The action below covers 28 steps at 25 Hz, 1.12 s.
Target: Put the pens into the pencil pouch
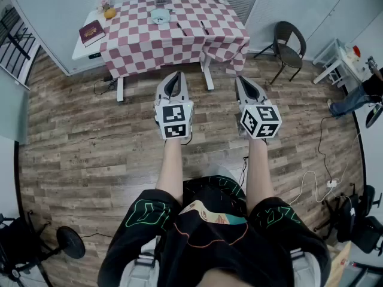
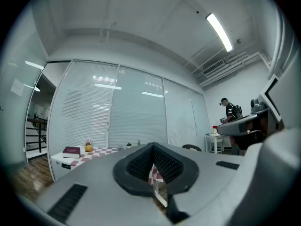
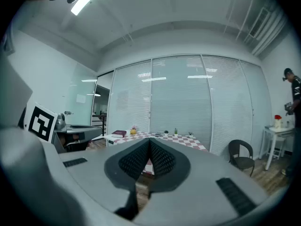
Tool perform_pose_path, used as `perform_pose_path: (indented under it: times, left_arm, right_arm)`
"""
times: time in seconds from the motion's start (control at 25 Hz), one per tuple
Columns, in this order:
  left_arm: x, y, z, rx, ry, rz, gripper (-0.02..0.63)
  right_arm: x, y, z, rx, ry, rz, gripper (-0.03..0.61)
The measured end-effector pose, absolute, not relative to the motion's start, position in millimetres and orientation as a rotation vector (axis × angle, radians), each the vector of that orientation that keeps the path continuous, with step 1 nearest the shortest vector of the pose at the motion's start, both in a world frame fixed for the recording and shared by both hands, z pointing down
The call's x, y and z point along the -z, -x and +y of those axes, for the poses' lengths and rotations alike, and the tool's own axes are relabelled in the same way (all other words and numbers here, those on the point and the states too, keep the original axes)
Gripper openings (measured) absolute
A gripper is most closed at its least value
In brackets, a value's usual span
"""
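In the head view a table with a red-and-white checked cloth (image 1: pixel 179 46) stands some way ahead of me. On it lie two dark pens (image 1: pixel 204 27) (image 1: pixel 181 29) and a pale round thing (image 1: pixel 160 16); whether that is the pencil pouch I cannot tell. My left gripper (image 1: pixel 173 82) and right gripper (image 1: pixel 246 86) are held out level over the wooden floor, well short of the table. Both are shut with nothing between the pads. In the left gripper view the left gripper (image 2: pixel 153 160) hides most of the table. The right gripper (image 3: pixel 149 149) shows shut too.
A dark red book (image 1: pixel 91 32) and a yellow pot of flowers (image 1: pixel 108 10) sit at the table's left end. A dark chair (image 1: pixel 289 45) stands to the right, a white side table (image 1: pixel 338 61) and a person (image 1: pixel 359 94) beyond it. Cables (image 1: pixel 317 178) trail on the floor.
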<state>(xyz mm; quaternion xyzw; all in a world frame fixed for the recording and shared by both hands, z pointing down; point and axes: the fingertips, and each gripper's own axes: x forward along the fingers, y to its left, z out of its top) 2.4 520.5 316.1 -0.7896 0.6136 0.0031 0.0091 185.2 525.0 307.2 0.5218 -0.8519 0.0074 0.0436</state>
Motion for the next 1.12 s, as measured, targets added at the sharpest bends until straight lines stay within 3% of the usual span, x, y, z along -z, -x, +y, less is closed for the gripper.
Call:
perform_pose_path:
  times: [1.12]
  left_arm:
    - [-314, 41, 475, -0.086, 2.456, 2.012, -0.003]
  right_arm:
    - [-294, -167, 474, -0.012, -1.555, -2.653, 0.000]
